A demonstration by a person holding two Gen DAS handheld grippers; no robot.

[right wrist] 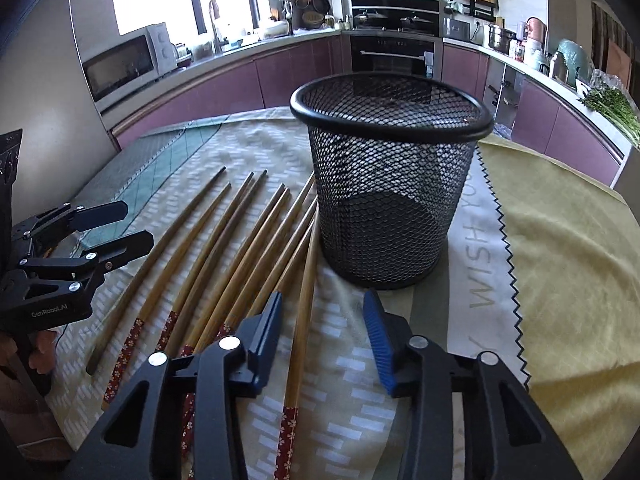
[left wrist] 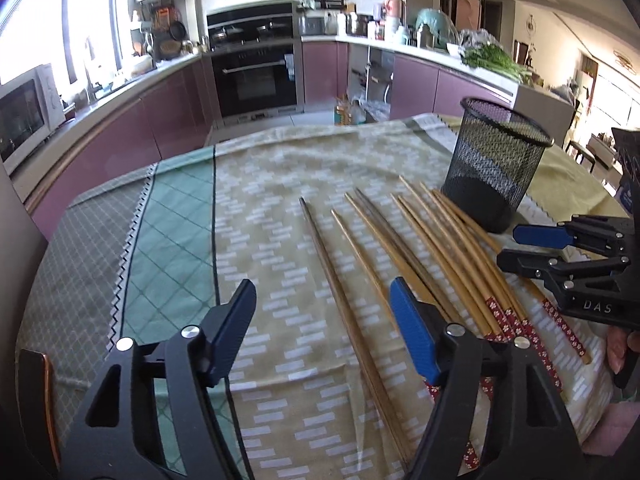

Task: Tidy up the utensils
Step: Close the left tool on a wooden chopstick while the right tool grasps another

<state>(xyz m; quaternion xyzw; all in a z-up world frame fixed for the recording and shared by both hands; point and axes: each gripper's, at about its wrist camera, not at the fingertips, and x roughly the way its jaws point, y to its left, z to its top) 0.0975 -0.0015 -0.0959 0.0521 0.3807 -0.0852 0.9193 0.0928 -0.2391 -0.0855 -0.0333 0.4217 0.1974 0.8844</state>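
Observation:
Several wooden chopsticks (left wrist: 420,248) with red flowered ends lie side by side on the tablecloth, also in the right wrist view (right wrist: 240,248). A black mesh cup (right wrist: 390,184) stands upright and empty to their right, at the far right in the left wrist view (left wrist: 494,164). My left gripper (left wrist: 324,320) is open and empty, low over the leftmost chopsticks. My right gripper (right wrist: 322,336) is open and empty, just in front of the cup, with one chopstick (right wrist: 302,312) between its fingers' line. Each gripper shows in the other's view: the right (left wrist: 520,246), the left (right wrist: 132,226).
The table carries a patterned cloth (left wrist: 256,208) with a green checked panel (left wrist: 168,240) on the left and a yellow cloth (right wrist: 568,248) on the right. Purple kitchen cabinets, an oven (left wrist: 256,76) and a microwave (right wrist: 124,64) stand beyond the table's far edge.

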